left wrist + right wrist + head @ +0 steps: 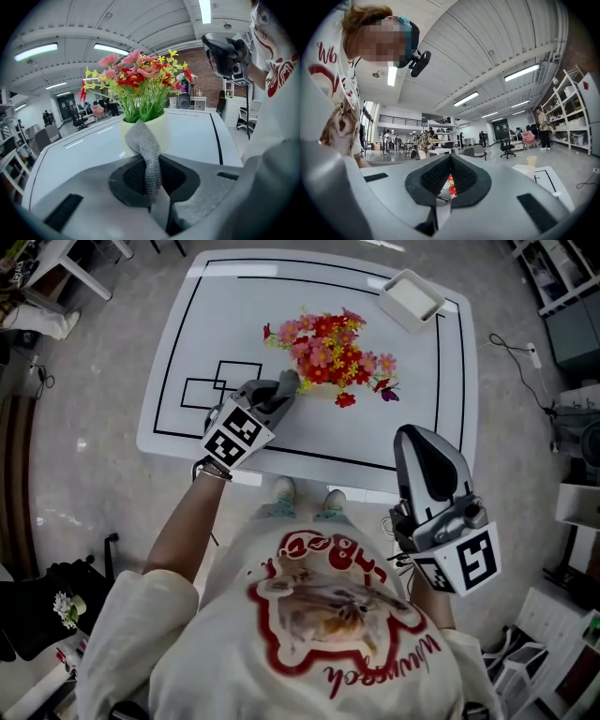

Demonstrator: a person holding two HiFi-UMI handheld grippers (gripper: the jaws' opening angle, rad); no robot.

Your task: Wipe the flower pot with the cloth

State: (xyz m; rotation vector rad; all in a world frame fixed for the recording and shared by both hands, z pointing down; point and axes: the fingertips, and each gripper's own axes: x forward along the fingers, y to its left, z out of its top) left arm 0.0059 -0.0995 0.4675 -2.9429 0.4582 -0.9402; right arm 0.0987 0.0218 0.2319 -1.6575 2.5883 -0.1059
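A pale yellow flower pot (pixel 161 133) stands mid-table, filled with red, pink and yellow flowers (pixel 328 352). In the head view the blooms hide most of the pot. My left gripper (pixel 284 390) is shut on a grey mesh cloth (pixel 143 140). The cloth's free end sticks up from the jaws right against the near side of the pot. My right gripper (pixel 419 434) hangs off the table's front edge, near my body. Its jaws are shut with nothing between them (pixel 450 161). It also shows in the left gripper view (pixel 227 56).
The white table (pixel 412 409) carries black line markings and two drawn squares (pixel 220 385) left of the pot. A white tray (pixel 412 298) sits at the far right corner. Shelves, chairs and cables stand on the floor around the table.
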